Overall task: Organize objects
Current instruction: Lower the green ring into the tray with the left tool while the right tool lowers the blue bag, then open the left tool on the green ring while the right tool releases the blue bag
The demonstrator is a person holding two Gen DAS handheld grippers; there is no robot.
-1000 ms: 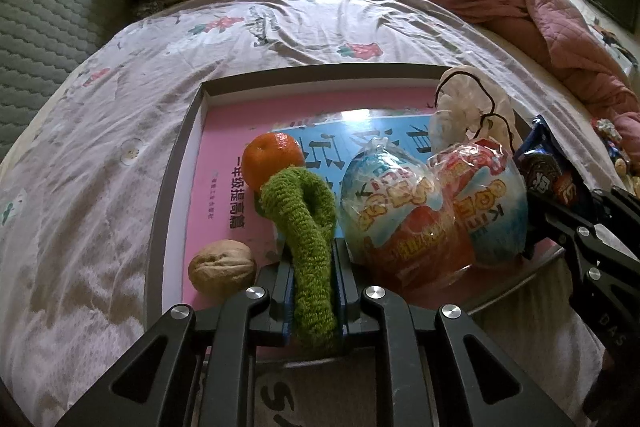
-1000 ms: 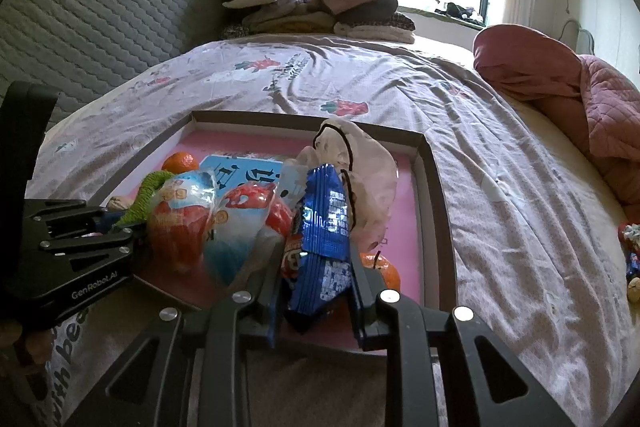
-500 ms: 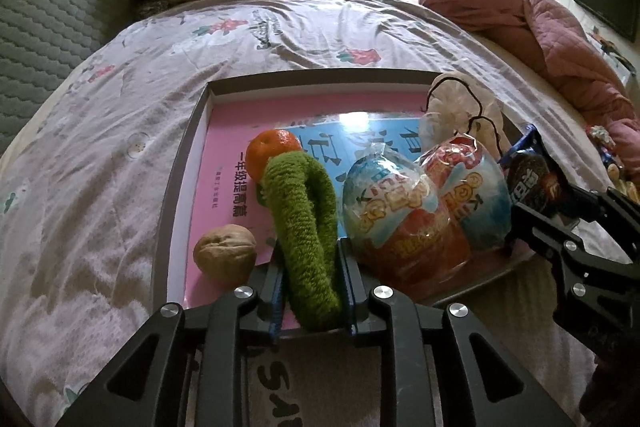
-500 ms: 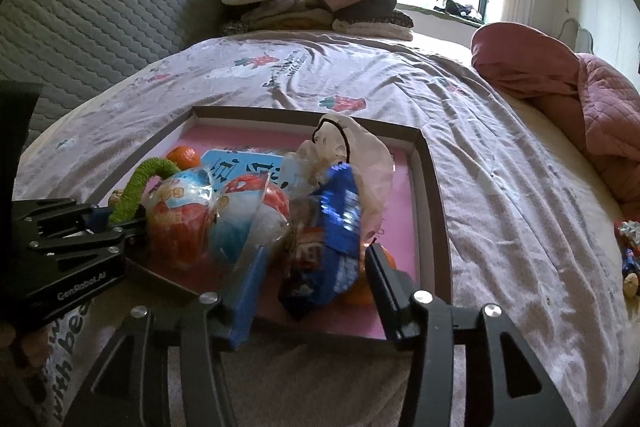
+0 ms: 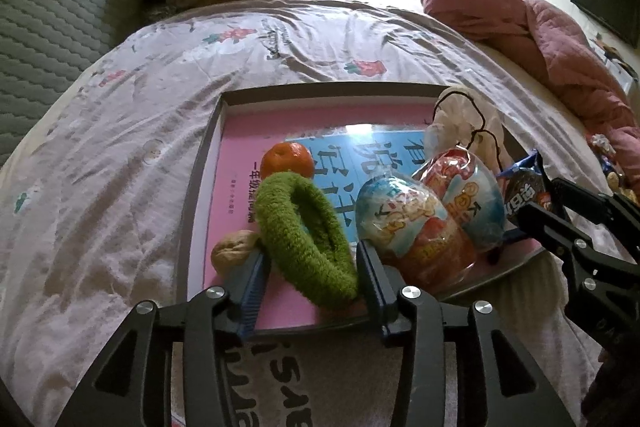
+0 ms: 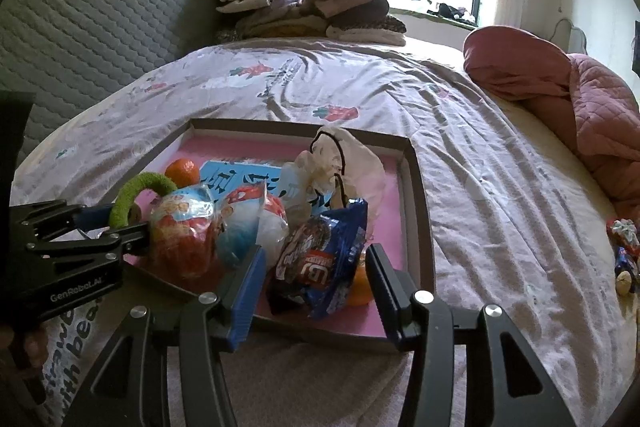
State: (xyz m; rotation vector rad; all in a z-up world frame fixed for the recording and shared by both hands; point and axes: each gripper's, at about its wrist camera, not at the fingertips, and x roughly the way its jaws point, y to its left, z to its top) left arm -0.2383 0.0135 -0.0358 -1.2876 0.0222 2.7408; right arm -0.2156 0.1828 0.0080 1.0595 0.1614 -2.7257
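While its jaws are opening, the left gripper (image 5: 310,281) frames a fuzzy green loop of towelling, a hair-tie shape (image 5: 304,237), which lies between the blue pads at the near edge of the shallow grey-rimmed tray with a pink floor (image 5: 200,187); whether the pads still touch the pile cannot be told. The loop is thick, plush and oval, its hollow centre now showing, one end pointing toward a round orange tangerine (image 5: 287,159) just beyond it and a tan walnut in its shell (image 5: 232,251) just beside it toward the tray's left edge. Two egg-shaped toy candies in clear crinkled wrappers, printed red, blue and white (image 5: 430,215), sit touching each other at the loop's right side, over a blue printed booklet (image 5: 360,151) on the tray floor.

The right gripper (image 6: 316,291) stands with jaws spread at the tray's near right corner, a crumpled blue-and-brown foil snack packet (image 6: 324,259) lying between them, clear of both pads. The packet leans on a second orange fruit (image 6: 360,287), half hidden behind it. A wrinkled white plastic bag with a black cord (image 6: 340,163) rises behind, toward the far right corner. The tray rests on a lilac flower-printed bedsheet (image 6: 500,207).
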